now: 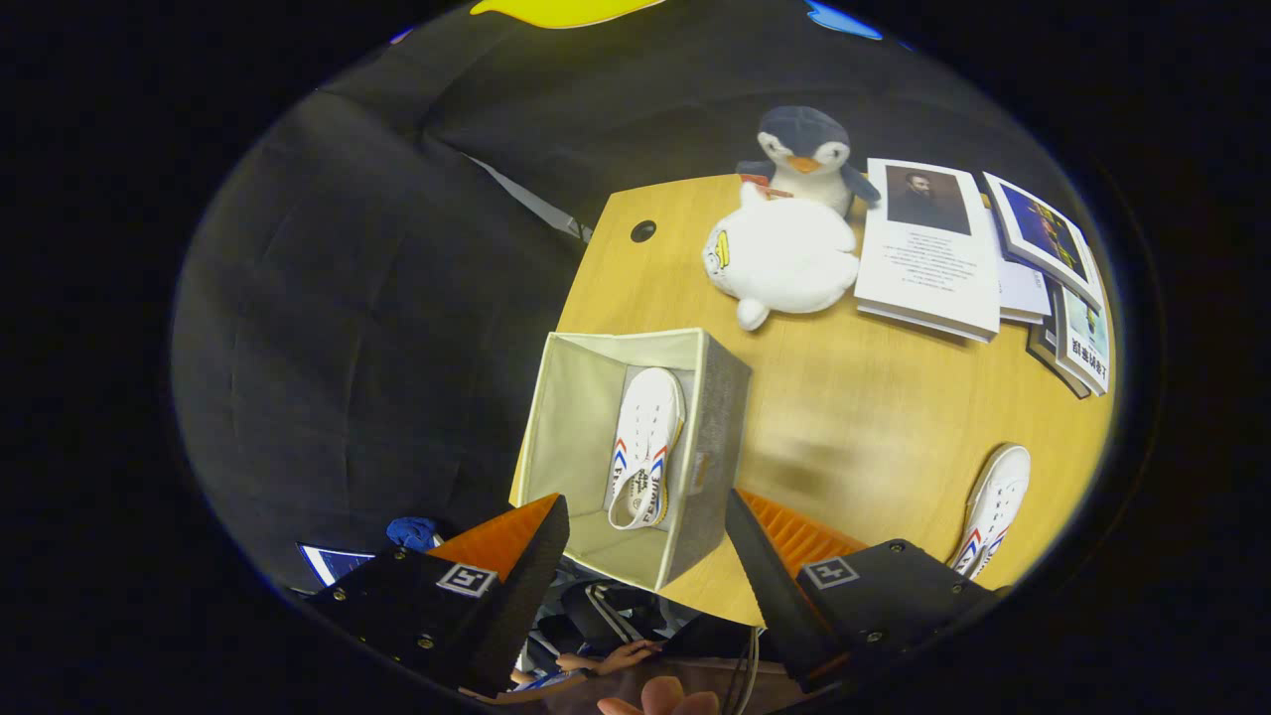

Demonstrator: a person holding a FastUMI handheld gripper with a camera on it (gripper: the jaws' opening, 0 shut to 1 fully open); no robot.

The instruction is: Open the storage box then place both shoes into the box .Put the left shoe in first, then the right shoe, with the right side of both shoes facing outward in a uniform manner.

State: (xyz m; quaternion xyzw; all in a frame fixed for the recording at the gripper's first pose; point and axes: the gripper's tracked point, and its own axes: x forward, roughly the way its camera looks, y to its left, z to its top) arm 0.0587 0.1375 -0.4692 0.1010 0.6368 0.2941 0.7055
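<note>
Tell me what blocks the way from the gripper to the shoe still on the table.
Nothing visible: the open, empty gripper and the white canvas shoe have only bare wooden table between them.

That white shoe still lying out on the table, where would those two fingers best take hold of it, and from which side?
Probably from above, across the narrow body of the shoe on the table near its opening. It lies flat and long on the wooden table, so its two sides offer a span the open gripper could close over. The toe is rounder and likelier to slip. The other shoe already lies in the box.
</note>
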